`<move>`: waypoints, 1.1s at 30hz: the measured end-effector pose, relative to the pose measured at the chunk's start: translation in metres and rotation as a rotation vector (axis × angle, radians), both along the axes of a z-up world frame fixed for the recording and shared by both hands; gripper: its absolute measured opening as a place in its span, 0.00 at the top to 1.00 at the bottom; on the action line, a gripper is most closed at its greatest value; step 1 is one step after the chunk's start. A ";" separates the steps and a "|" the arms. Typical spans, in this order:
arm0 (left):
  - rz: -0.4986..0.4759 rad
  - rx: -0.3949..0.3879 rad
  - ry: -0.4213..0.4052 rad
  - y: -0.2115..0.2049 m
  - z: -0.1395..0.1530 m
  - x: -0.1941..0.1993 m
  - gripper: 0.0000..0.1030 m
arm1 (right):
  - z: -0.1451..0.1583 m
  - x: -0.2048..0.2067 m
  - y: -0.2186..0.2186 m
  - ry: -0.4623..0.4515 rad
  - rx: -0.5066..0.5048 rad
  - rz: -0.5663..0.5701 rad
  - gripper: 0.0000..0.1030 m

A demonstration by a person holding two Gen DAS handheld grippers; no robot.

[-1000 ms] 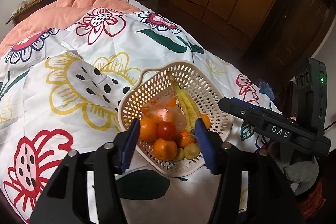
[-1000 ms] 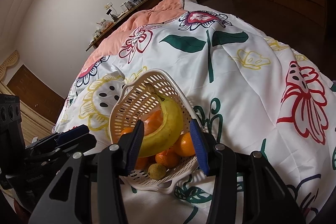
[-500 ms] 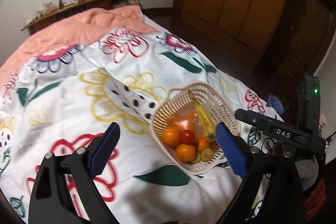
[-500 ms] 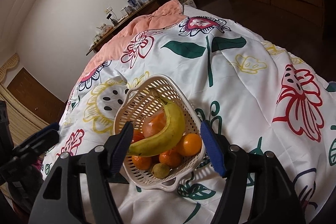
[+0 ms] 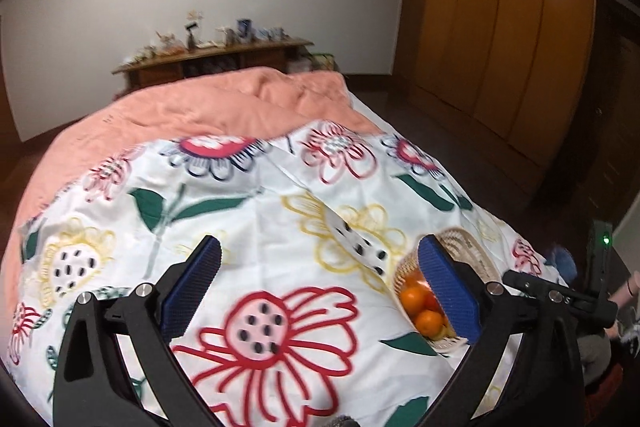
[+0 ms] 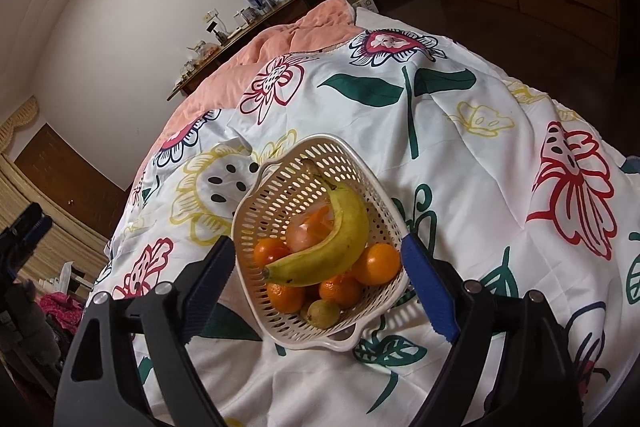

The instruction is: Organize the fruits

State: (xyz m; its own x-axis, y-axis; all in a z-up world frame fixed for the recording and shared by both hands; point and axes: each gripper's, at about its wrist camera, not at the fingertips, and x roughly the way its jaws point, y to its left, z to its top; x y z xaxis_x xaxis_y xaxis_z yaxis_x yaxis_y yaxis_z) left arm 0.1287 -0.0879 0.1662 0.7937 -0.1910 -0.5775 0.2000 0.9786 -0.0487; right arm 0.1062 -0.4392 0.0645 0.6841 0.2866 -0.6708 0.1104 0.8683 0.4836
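Right now the left gripper (image 5: 320, 291) hangs over the flowered bedspread (image 5: 256, 211) with its blue-padded jaws spread wide and nothing between them. To its right, partly hidden behind the right-hand jaw, sits the cream plastic basket (image 5: 460, 247), with a few oranges (image 5: 414, 297) showing inside. The right gripper (image 6: 320, 279) is also wide open and holds nothing; its two jaws stand on either side of the near part of the basket (image 6: 320, 155), apart from the rim as far as the right wrist view shows. The basket rests on the bedspread (image 6: 480, 147) and holds a yellow banana (image 6: 340, 247) lying across the top, several oranges (image 6: 378, 263) beneath and beside it, a clear bag (image 6: 306, 231) with something orange in it, and a small green-brown fruit (image 6: 323, 313) at the near edge. At the far end of the bed lies a peach blanket (image 5: 208, 107), with a wooden shelf (image 5: 216, 53) of small items against the wall and wooden wardrobe doors (image 5: 500, 27) to the right.
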 end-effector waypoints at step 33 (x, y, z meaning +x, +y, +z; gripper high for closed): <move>0.002 0.256 -0.026 -0.082 -0.062 -0.051 0.03 | 0.023 -0.039 0.046 0.006 -0.328 0.113 0.09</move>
